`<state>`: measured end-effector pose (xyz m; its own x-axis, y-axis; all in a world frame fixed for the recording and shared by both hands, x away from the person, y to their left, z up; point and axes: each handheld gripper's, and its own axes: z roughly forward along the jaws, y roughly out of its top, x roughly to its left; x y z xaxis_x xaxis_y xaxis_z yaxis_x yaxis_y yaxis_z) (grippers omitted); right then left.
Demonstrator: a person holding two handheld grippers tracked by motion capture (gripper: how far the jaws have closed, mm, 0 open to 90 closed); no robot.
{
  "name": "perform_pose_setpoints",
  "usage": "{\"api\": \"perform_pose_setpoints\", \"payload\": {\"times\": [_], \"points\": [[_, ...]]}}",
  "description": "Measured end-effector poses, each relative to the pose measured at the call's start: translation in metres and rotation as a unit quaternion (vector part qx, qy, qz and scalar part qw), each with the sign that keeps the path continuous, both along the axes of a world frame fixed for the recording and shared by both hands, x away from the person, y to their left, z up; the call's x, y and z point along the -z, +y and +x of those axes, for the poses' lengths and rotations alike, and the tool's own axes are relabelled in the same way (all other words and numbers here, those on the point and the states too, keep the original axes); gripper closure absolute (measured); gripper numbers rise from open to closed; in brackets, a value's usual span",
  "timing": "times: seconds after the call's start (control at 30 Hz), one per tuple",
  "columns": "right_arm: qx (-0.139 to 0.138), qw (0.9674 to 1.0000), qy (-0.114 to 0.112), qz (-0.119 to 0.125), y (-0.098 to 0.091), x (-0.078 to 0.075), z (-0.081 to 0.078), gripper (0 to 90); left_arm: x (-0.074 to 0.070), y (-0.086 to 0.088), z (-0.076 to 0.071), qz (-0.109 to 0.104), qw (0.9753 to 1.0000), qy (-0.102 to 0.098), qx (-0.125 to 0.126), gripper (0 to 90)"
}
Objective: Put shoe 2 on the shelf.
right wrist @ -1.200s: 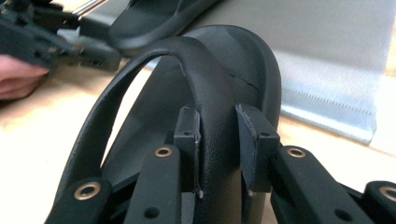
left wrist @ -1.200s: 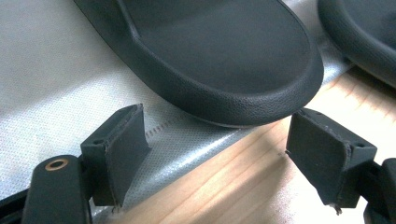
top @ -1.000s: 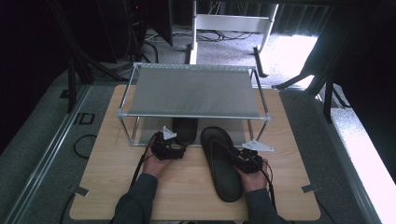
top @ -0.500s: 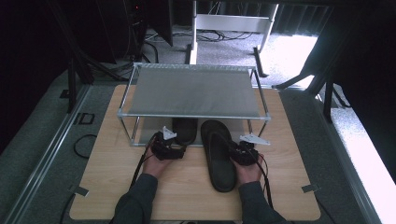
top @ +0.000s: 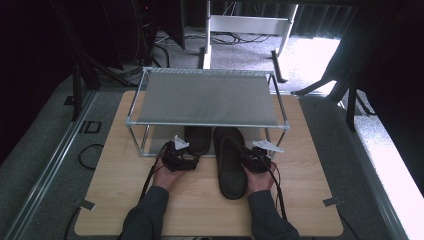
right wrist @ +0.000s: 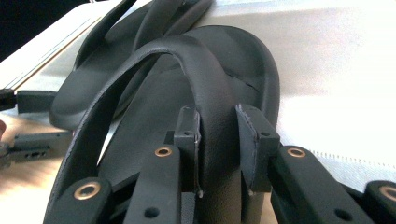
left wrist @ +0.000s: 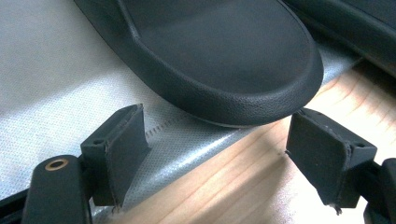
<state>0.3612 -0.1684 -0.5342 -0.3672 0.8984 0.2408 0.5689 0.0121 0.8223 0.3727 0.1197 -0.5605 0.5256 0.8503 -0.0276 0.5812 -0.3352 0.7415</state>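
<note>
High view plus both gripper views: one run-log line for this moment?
left gripper: open, at left sandal heel | right gripper: shut on right sandal strap | rack: right sandal partly under

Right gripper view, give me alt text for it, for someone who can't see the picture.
Close-up along the right gripper, its two black jaws shut on the arched strap of a black sandal that lies half on the wooden table. A second black sandal lies beyond it on a pale grey liner, and the left gripper shows at the left edge.
</note>
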Motion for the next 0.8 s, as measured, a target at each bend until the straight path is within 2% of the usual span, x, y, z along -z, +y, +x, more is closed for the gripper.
{"api": "perform_pose_setpoints", "payload": {"times": [0.2, 0.5, 0.7, 0.8], "points": [[0.011, 0.9999, -0.001, 0.004, 0.005, 0.001, 0.007, 70.8, 0.000, 0.000, 0.000, 0.000, 1.0000, 0.000, 0.000, 20.5], [0.031, 0.9995, -0.004, -0.002, 0.012, 0.000, 0.017, 70.8, 0.000, 0.000, 0.000, 0.000, 1.0000, 0.001, 0.000, 20.5], [0.024, 0.9997, -0.001, -0.003, 0.013, 0.001, 0.020, 68.7, 0.000, 0.000, 0.000, 0.000, 1.0000, 0.000, 0.000, 20.5], [0.017, 0.9998, 0.006, -0.001, 0.011, 0.001, 0.021, 62.7, 0.000, 0.000, 0.000, 0.000, 1.0000, 0.001, 0.000, 20.5]]}}
